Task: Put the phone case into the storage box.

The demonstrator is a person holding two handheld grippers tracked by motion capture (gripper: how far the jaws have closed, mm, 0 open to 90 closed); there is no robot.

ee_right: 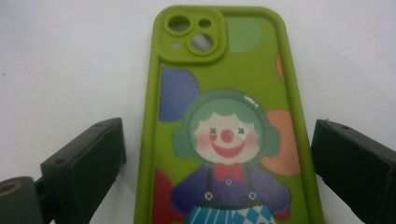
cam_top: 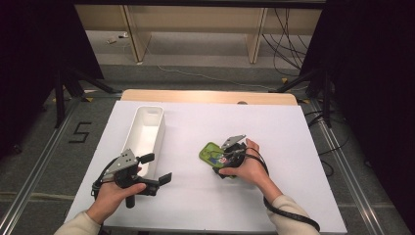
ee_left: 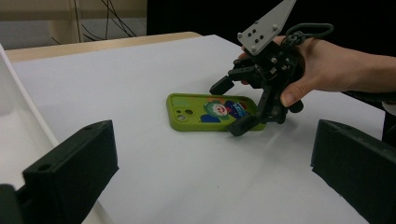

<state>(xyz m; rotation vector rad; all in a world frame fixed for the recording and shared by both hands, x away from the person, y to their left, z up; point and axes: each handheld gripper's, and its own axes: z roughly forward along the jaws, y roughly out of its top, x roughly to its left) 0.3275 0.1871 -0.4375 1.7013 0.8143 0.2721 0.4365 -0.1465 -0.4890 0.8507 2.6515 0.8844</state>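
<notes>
While the green phone case (ee_right: 224,121) lies flat on the white table (cam_top: 274,205) between the right gripper (ee_left: 243,105)'s 2 wide jaws, closing squarely on its long edges should secure it; the left gripper (cam_top: 155,172) waits wide.

both hand-held grippers wide open: left hand-held gripper (cam_top: 157,169), right hand-held gripper (ee_left: 239,106)

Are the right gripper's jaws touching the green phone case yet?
Apart. In the right gripper view, white table shows between each jaw and the case's long edges; the right gripper is open, straddling it.
</notes>
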